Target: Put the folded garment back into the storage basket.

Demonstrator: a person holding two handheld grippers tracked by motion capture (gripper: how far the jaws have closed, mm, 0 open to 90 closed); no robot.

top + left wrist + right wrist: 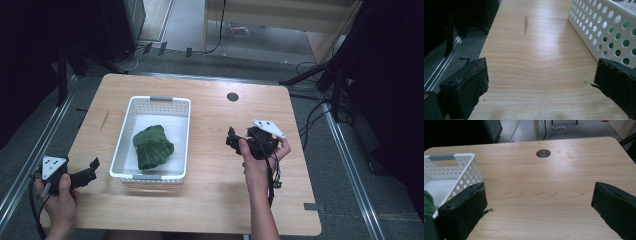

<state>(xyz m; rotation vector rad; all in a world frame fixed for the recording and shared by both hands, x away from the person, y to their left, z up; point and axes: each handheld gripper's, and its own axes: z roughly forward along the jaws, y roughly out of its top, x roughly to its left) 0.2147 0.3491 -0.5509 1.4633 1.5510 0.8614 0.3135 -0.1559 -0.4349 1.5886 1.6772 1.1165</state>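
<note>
The green cloth (152, 146) lies bunched in the white basket (150, 175), towards its near end. Both tongs stand wide apart and hold nothing. The left gripper (90, 169) hovers just left of the basket's near corner; the right gripper (235, 138) waits well to the basket's right. To lift the cloth cleanly, one should likely come down over the rim — not through the wall — and pinch the highest fold.

Green cloth (152, 146) (white perforated basket (126, 131))

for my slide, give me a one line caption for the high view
Green cloth bundled in a white perforated basket on a wooden table, open left gripper and right gripper held either side.
</note>
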